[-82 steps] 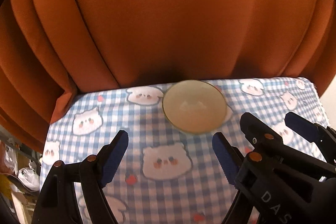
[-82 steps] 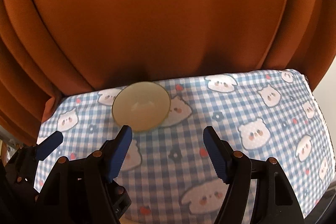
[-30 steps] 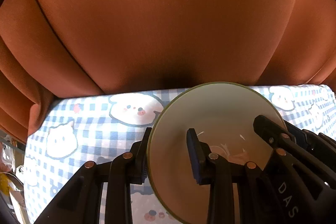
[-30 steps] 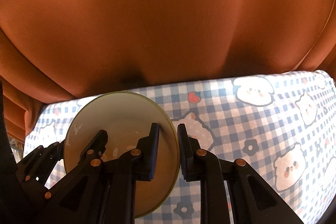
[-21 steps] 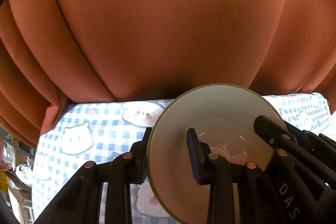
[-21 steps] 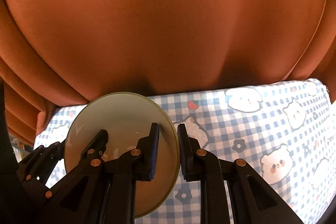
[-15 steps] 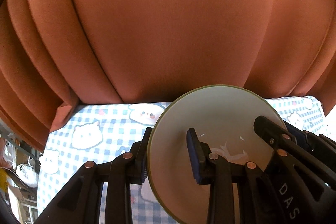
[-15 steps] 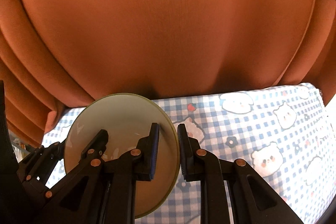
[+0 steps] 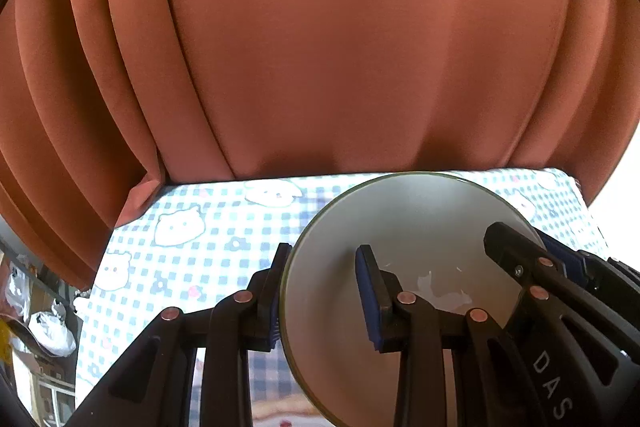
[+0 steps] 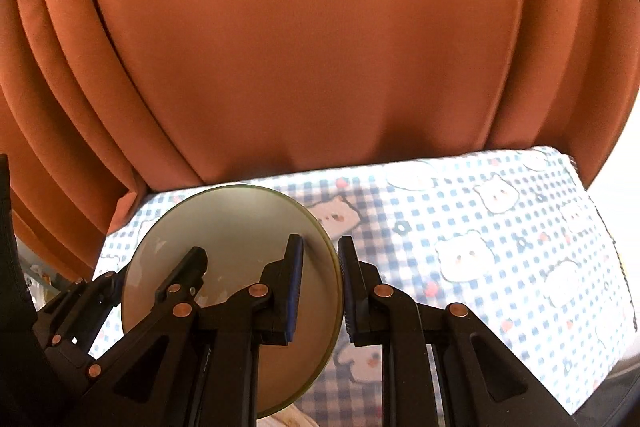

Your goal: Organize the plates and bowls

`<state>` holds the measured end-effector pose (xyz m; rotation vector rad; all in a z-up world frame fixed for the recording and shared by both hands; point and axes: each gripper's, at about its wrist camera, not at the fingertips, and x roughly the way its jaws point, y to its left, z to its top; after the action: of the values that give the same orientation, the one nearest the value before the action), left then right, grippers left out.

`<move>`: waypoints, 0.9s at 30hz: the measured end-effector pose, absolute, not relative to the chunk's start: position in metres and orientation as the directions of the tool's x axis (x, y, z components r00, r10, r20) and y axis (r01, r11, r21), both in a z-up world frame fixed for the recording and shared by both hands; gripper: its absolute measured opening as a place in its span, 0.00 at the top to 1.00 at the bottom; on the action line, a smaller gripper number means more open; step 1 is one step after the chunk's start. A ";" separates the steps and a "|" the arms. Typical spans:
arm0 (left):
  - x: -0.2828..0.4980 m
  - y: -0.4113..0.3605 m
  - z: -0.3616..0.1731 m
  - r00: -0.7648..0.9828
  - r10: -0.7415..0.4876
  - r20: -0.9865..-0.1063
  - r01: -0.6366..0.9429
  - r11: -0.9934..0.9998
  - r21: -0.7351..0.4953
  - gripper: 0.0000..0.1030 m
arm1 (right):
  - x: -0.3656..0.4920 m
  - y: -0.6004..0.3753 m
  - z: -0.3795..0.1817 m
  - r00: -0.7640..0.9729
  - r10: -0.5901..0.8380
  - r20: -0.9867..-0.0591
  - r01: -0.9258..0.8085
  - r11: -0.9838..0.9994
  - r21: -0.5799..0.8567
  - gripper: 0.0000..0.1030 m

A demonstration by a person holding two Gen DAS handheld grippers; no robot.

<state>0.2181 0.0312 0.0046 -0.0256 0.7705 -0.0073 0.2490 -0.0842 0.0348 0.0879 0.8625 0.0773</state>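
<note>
The pale bowl hangs between the 2 tongs, above the checked cloth. The left gripper pinches its left rim, 1 pad inside and 1 outside; the right gripper does the same on the right rim. The bowl looks stiff, glazed and probably breakable, so it can slip. I think the rim is the only good hold, with both sides kept level.
</note>
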 end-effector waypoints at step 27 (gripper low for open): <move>0.117 -0.063 -0.010 0.673 -0.062 -0.737 0.082 0.997 -0.010 0.70 | 0.132 -0.193 0.015 0.612 0.118 -0.782 -0.013 0.990 0.139 0.80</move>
<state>0.1172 -0.0632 -0.0096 0.0249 0.8291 -0.0810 0.1319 -0.1929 0.0151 0.1240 0.9097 0.0762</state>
